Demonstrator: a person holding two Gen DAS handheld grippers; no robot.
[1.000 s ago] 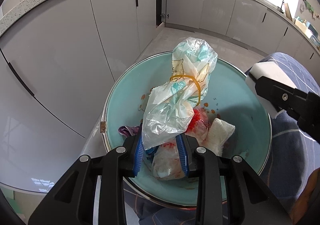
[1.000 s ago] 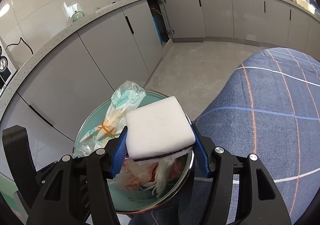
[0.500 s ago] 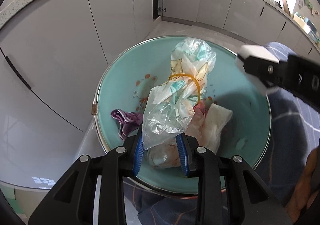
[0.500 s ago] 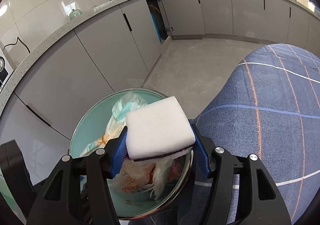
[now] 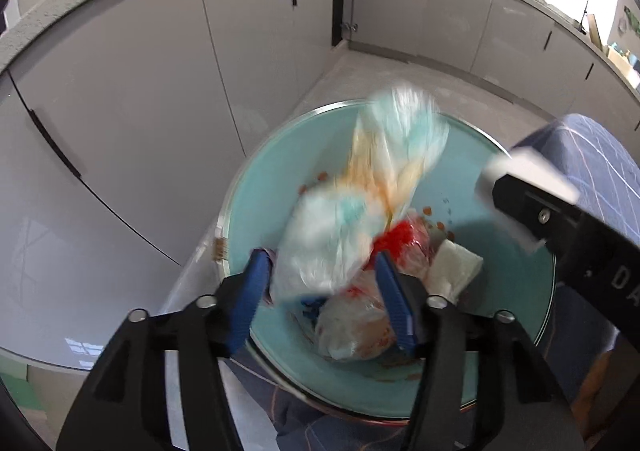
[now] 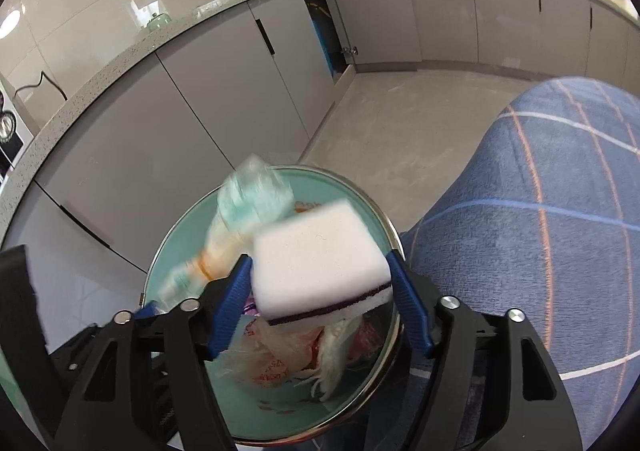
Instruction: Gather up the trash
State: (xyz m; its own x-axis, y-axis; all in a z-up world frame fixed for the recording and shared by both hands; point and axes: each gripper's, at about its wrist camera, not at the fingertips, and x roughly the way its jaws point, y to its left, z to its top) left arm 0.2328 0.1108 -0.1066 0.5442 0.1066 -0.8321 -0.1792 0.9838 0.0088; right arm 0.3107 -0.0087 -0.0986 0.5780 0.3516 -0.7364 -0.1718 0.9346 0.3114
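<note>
Black claw (image 5: 324, 299); blue pads (image 5: 390, 293)

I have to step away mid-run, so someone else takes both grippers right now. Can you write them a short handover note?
Left gripper: jaws have just been opening; the blurred plastic bag sits between them, apparently released over the teal bin.
Right gripper: jaws have just been opening too; the white sponge looks loose between them, above the bin.
Done: wrappers and tissue already lie in the bin.
Left: let bag and sponge drop in, then withdraw both grippers.
</note>
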